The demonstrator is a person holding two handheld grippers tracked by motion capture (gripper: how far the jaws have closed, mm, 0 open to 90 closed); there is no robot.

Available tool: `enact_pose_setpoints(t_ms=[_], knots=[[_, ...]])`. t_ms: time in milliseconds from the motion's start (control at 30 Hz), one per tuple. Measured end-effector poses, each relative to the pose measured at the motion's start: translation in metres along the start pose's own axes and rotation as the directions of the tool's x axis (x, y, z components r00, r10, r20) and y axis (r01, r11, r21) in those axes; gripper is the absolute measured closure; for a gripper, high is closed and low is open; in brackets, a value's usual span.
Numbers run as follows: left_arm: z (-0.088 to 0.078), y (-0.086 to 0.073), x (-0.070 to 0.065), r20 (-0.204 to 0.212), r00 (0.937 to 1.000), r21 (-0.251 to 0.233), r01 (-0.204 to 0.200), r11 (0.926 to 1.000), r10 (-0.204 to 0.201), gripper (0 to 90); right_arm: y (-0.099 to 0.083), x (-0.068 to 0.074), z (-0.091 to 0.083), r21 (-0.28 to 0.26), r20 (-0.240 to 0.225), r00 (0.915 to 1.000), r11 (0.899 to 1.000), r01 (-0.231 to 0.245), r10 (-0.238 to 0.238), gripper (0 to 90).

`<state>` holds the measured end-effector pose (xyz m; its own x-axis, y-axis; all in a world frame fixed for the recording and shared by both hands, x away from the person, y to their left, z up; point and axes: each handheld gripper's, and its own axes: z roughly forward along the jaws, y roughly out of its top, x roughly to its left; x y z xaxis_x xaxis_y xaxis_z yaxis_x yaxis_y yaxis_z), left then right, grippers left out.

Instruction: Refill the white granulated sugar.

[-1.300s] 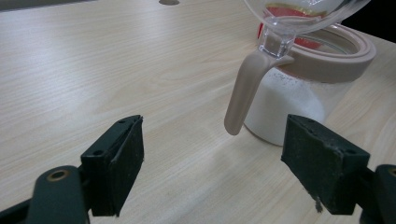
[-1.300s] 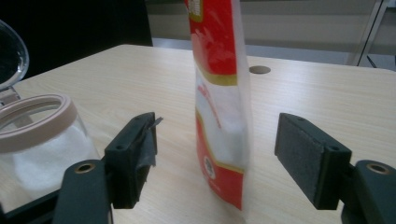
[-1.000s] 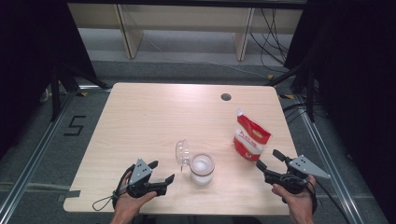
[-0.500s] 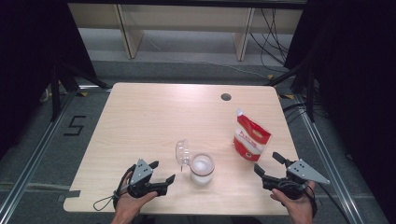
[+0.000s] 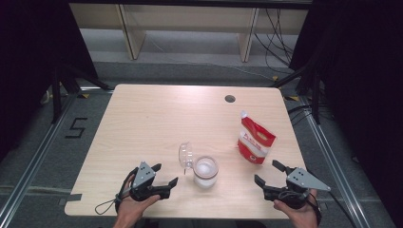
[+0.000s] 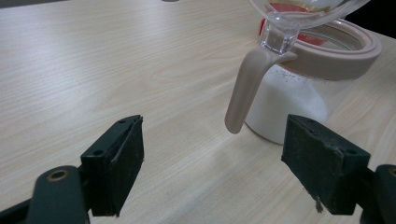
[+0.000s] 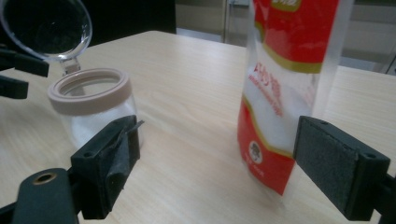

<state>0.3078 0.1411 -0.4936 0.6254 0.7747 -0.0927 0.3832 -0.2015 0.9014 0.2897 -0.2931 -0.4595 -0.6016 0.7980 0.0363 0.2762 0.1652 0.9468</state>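
Right gripper (image 5: 269, 176) has pulled back off the pouch (image 5: 255, 140), jaws wide and empty; left gripper (image 5: 164, 177) likewise gaping beside open jar (image 5: 205, 171). Pouring likely finished.

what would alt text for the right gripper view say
Open right gripper jaws frame a standing red and white pouch on a pale wooden table. To the left stands a glass jar of white powder, its clear lid flipped up.

right hand-held gripper (image 5: 269, 174) pulled back, nearer table edge
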Motion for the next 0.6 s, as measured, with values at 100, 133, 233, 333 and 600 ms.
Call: enact_pose_setpoints(t_ms=[100,133,233,333,600], knots=[[0.0,0.0,0.0001,0.0,1.0,0.0,-0.001,1.0,0.001,20.3,-0.0023,0.0022,0.0015,0.001,-0.002,0.9999,1.0,0.012,-0.012,15.6],[0.0,0.0001,0.0001,-0.001,1.0,0.0,0.0,1.0,0.0,20.3,-0.0026,0.0037,0.0009,0.009,0.005,0.9999,1.0,0.01,-0.01,15.7],[-0.0002,0.0002,0.0003,-0.003,1.0,-0.001,0.002,1.0,-0.002,20.3,-0.0042,0.0054,0.0014,0.007,0.009,0.9996,1.0,0.028,-0.028,15.7],[-0.0001,0.0002,0.0005,-0.004,1.0,0.0,0.003,1.0,-0.003,20.2,-0.0055,0.0067,0.0004,0.037,0.0,0.9996,0.999,0.028,-0.028,15.7],[-0.0006,0.0002,0.0005,-0.003,1.0,0.0,0.001,1.0,-0.001,20.2,-0.0092,0.0103,0.0007,0.065,-0.043,0.999,0.998,0.017,-0.014,16.1]])
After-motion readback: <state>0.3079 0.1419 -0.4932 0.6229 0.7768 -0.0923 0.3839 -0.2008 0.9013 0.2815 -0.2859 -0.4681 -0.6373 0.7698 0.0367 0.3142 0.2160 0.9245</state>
